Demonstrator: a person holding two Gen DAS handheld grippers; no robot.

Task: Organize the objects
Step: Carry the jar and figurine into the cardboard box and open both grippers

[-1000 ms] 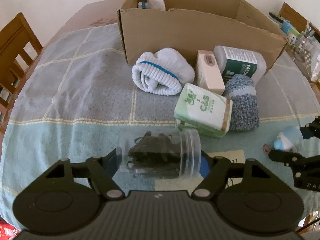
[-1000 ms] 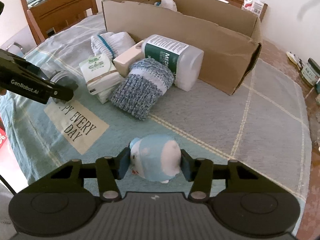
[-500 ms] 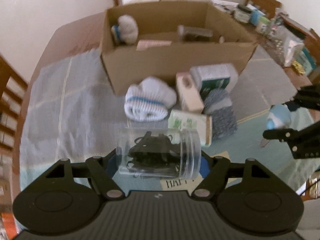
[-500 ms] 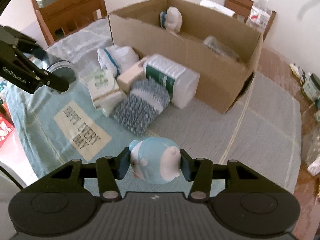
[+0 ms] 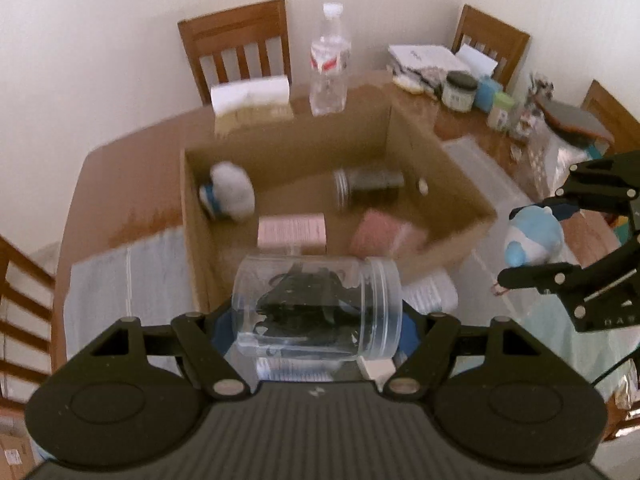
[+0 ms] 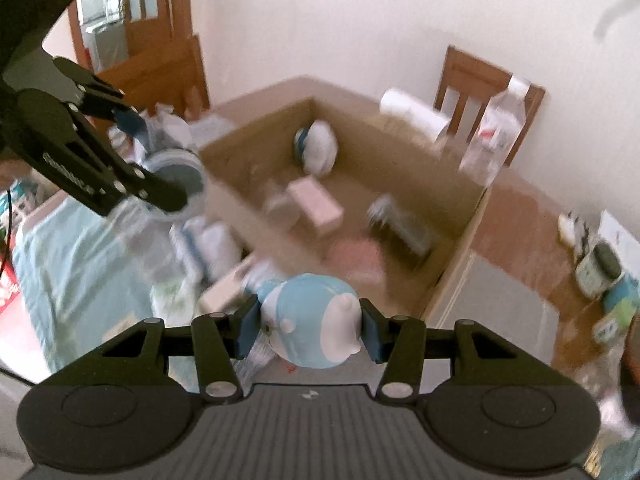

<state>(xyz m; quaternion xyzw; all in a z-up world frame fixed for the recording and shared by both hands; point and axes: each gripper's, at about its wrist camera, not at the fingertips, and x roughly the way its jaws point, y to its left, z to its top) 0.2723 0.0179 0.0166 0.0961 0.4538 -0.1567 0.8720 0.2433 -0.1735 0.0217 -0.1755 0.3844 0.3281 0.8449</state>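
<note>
My left gripper (image 5: 316,326) is shut on a clear plastic jar (image 5: 316,306) of black clips, held sideways above the near wall of the open cardboard box (image 5: 200,240). My right gripper (image 6: 308,330) is shut on a blue and white plush toy (image 6: 312,320), also raised, near the box's (image 6: 460,248) front corner. Each gripper shows in the other's view: the right one with the toy (image 5: 532,236) at the right, the left one with the jar (image 6: 176,176) at the left. Inside the box lie a rolled white sock (image 5: 232,196), a pink carton (image 5: 292,232), a dark jar (image 5: 368,182) and a pink item (image 5: 384,236).
Behind the box on the wooden table stand a water bottle (image 5: 328,68), a paper towel roll (image 5: 248,96) and cluttered jars and papers (image 5: 460,88). Wooden chairs (image 5: 240,44) ring the table. Blurred socks and packets (image 6: 208,248) lie on the blue cloth in front of the box.
Both grippers rose from the tablecloth with the jar and the toy and moved toward the box. The views now look down into its open top instead of at its front wall.
</note>
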